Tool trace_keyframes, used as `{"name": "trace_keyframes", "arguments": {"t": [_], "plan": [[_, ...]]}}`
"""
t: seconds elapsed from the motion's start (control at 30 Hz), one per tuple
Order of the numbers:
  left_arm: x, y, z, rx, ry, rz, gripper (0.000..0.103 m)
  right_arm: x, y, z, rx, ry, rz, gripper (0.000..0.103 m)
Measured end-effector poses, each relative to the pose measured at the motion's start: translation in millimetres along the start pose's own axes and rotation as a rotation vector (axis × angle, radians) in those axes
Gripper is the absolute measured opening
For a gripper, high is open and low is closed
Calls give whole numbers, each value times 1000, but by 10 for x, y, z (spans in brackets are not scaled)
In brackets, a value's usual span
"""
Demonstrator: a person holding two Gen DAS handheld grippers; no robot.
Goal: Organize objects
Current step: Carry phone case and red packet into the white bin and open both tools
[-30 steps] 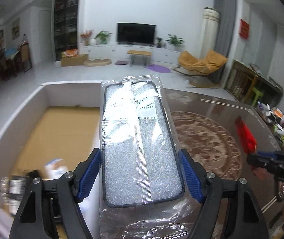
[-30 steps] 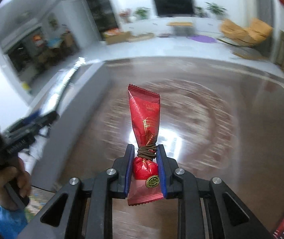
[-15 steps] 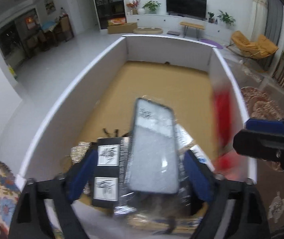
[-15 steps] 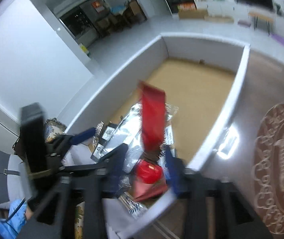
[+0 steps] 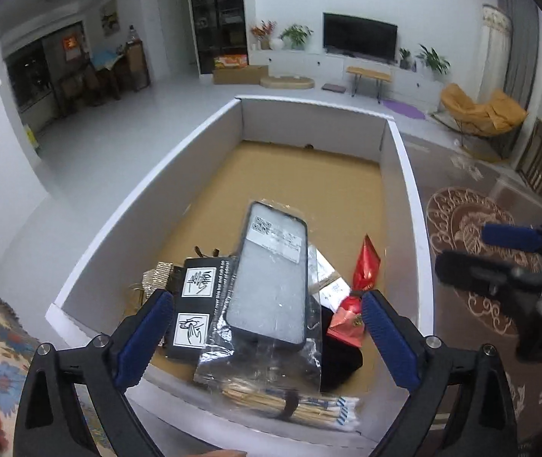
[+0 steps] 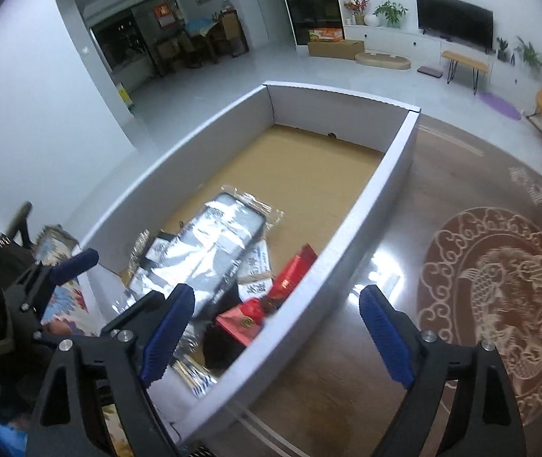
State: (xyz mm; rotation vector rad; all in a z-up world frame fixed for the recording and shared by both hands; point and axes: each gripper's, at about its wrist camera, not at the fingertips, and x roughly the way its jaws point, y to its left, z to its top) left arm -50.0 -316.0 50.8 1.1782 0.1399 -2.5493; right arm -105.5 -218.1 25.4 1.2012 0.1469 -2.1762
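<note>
Both drops looking done: phone case (image 5: 273, 274) in its plastic bag and red candy (image 5: 358, 285) are lying in the white box (image 5: 408, 175), candy at 3 o'clock of the case. Left gripper (image 5: 263, 339) and right gripper (image 6: 276, 329) are hovering spread apart, empty. Table (image 6: 442, 228) items left: cannot tell.

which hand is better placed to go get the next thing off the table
Right. The right tongs are open and empty, with one finger already over the bare brown table beside the box. The left tongs, also open, hang over the box's pile, above the bagged phone case.
</note>
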Motion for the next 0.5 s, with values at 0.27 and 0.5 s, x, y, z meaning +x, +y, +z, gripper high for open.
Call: {"name": "trace_keyframes", "arguments": {"t": [0.27, 0.5], "plan": [[43, 33, 9, -53, 9, 2, 101, -37, 140, -43, -70, -12, -14, 89], [-22, 56, -8, -51, -35, 3, 101, -95, 162, -40, -75, -39, -11, 89]]}}
